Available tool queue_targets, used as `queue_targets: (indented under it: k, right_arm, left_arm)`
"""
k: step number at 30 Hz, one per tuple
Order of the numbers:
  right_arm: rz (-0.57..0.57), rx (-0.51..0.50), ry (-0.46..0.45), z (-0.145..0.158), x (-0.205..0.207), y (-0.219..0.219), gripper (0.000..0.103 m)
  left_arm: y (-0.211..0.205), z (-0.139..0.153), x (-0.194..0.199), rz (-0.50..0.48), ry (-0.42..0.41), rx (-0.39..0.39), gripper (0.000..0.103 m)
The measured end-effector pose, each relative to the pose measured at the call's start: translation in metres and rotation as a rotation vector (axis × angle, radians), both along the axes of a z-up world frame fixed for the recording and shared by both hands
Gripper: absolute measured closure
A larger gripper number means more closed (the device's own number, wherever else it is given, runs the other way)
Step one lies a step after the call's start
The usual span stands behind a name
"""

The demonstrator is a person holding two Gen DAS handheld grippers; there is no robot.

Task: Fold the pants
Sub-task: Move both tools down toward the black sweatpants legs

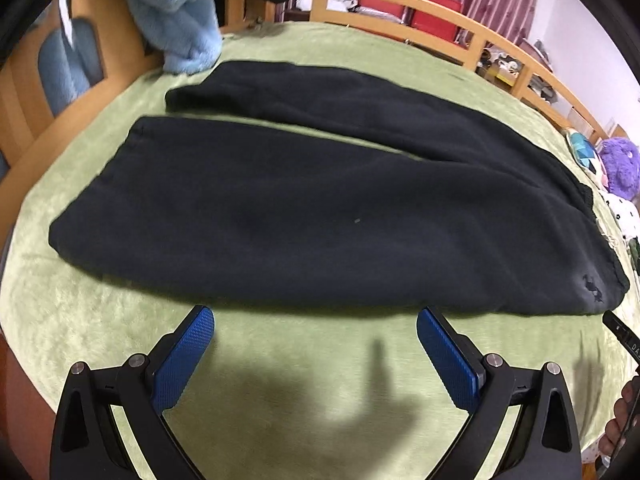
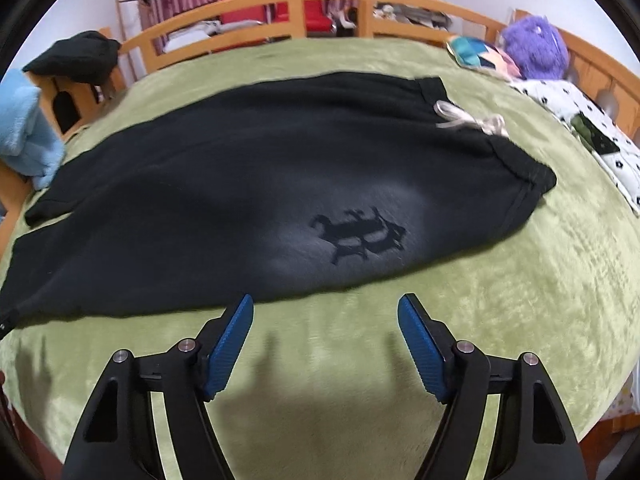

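Black pants (image 1: pixel 304 208) lie flat on a green blanket (image 1: pixel 280 364), both legs spread side by side pointing left, the waistband at the right. In the right wrist view the pants (image 2: pixel 224 184) show a dark logo (image 2: pixel 360 234) near the hip and a white drawstring (image 2: pixel 472 120) at the waistband. My left gripper (image 1: pixel 315 320) is open and empty, just short of the near leg's edge. My right gripper (image 2: pixel 325 307) is open and empty, just short of the near hip edge below the logo.
A light blue fleece (image 1: pixel 176 12) and a dark garment (image 2: pixel 76 56) lie at the bed's far left. A wooden rail (image 2: pixel 280 4) runs round the bed. A purple plush (image 2: pixel 536 46) and a dotted cloth (image 2: pixel 580 128) lie at the right.
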State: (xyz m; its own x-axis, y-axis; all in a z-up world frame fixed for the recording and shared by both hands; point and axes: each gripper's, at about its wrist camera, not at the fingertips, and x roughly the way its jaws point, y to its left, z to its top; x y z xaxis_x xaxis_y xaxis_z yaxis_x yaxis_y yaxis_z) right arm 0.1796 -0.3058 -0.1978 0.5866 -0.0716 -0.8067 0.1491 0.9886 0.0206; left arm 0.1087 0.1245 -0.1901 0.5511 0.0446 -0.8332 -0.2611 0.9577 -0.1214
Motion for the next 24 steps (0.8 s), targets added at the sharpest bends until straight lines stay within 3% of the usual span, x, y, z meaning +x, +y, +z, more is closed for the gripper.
queue_targets:
  k: [11,24]
  right_arm:
    - [-0.101,0.072,0.060,-0.029,0.017,-0.042,0.028]
    - [-0.144,0.091,0.028,-0.038,0.029,-0.072,0.028]
  left_arm:
    - [0.028,-0.026,0.018,0.048,0.002,-0.157,0.001]
    - [0.036,-0.038,0.029,0.103,-0.015,-0.164,0.001]
